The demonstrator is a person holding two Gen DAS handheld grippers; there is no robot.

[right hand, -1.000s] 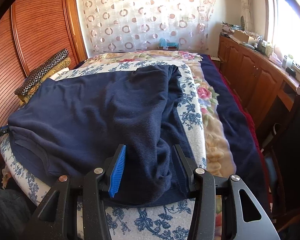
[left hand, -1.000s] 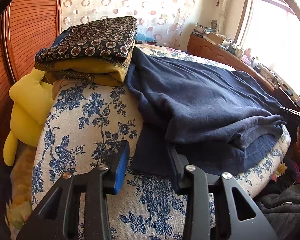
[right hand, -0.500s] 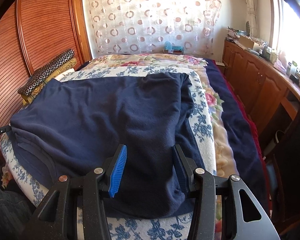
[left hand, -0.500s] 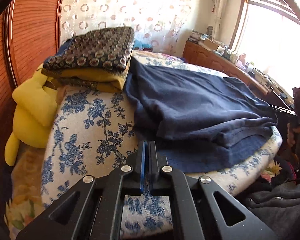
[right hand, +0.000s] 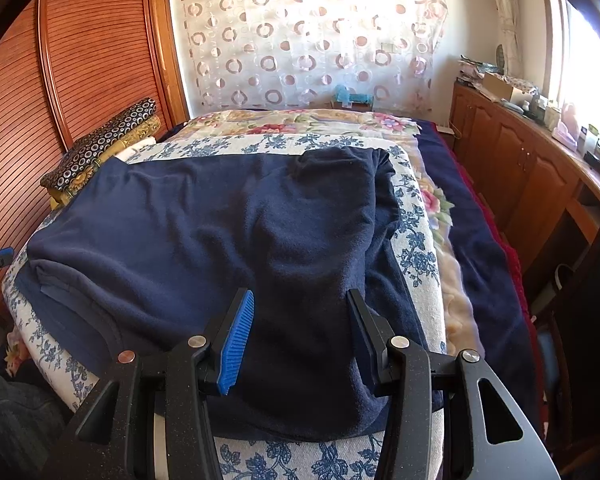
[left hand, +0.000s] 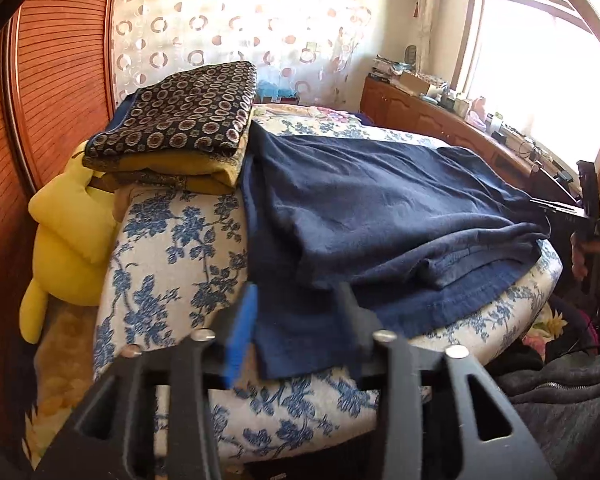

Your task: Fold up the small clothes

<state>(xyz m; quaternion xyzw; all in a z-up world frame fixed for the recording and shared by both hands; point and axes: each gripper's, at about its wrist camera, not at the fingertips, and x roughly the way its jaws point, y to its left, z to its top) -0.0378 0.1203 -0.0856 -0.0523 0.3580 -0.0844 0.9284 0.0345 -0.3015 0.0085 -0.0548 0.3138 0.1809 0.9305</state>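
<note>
A navy blue garment (left hand: 380,216) lies partly folded on a blue-flowered white cushion (left hand: 172,264). It also shows in the right wrist view (right hand: 228,232), on the cushion (right hand: 416,256). My left gripper (left hand: 296,320) is open, its fingers either side of the garment's near left corner, not gripping it. My right gripper (right hand: 300,320) is open and empty, its fingers astride the garment's near right part, above the cloth.
A stack of folded patterned and mustard cloths (left hand: 180,128) sits at the cushion's far left, beside a yellow plush toy (left hand: 64,236). A wooden wardrobe (right hand: 60,80) is on the left. A wooden sideboard (right hand: 532,160) with clutter runs along the right under the window.
My left gripper, shut half a second ago, has opened around the garment's corner. My right gripper stayed open and drew back slightly.
</note>
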